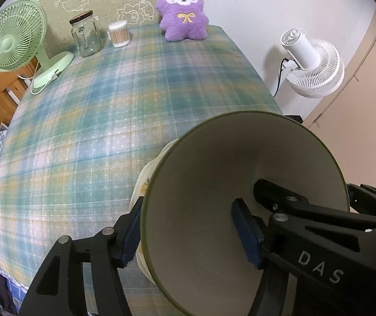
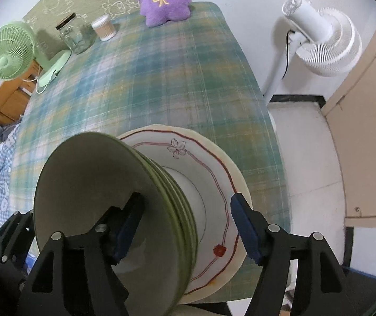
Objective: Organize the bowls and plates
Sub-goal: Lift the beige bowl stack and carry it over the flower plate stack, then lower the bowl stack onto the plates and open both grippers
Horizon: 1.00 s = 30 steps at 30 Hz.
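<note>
Clearly both grippers stand over the same pile at the near edge of the table (image 2: 161, 84). A stack of green bowls (image 2: 103, 210) sits nested on a white plate with a red wavy line (image 2: 209, 184), itself on a cream plate (image 2: 240, 184). The left gripper (image 1: 190, 231) straddles the bowls' left wall, one pad outside, one inside, jaws parted and not visibly pressing. The right gripper (image 2: 188, 231) spans wider, one finger inside the top bowl, the other beyond the bowls' right rim over the red-lined plate, also parted. Neither holds anything. The stack lies directly beneath and between the two, equally near; any lift would depend on closing across opposite walls.
</note>
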{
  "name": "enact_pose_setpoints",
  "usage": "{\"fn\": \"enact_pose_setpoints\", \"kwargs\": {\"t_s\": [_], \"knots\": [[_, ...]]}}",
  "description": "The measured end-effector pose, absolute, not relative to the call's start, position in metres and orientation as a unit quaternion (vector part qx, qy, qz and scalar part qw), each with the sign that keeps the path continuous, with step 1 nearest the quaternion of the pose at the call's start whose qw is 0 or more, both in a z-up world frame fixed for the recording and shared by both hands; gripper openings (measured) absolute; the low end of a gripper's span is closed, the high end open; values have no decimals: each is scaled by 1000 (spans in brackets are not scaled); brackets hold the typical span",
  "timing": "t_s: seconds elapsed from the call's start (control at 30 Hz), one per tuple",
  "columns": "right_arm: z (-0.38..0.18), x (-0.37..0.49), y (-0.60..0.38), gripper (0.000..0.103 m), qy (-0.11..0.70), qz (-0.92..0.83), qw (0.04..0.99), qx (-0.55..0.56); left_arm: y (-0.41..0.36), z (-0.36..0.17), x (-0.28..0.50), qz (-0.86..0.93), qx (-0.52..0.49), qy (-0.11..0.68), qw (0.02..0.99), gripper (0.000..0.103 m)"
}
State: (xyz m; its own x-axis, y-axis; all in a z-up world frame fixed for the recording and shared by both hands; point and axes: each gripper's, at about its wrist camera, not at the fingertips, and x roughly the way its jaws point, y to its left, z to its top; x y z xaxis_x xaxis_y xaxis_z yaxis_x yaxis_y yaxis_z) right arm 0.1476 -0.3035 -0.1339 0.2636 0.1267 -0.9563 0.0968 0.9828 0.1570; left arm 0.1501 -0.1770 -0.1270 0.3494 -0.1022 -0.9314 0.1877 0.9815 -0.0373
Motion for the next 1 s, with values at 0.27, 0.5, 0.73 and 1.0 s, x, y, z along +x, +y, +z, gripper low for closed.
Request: {"fn": "enact_pose_setpoints", "kwargs": {"t_s": [0.27,0.5,0.73,1.0], "knots": [[-132,145,-304,72,605,5,791,90,-174,-125,147,-85,34,561,823,75],[-111,140,-301,72,585,2,807,81,-166,-105,143,-87,30,537,839,85],[-73,128,-284,72,540,-5,840,58,-142,-73,131,-75,17,491,868,89],[-35,110,-243,72,487,-20,871,51,-92,-40,117,-57,14,444,894,90]]}}
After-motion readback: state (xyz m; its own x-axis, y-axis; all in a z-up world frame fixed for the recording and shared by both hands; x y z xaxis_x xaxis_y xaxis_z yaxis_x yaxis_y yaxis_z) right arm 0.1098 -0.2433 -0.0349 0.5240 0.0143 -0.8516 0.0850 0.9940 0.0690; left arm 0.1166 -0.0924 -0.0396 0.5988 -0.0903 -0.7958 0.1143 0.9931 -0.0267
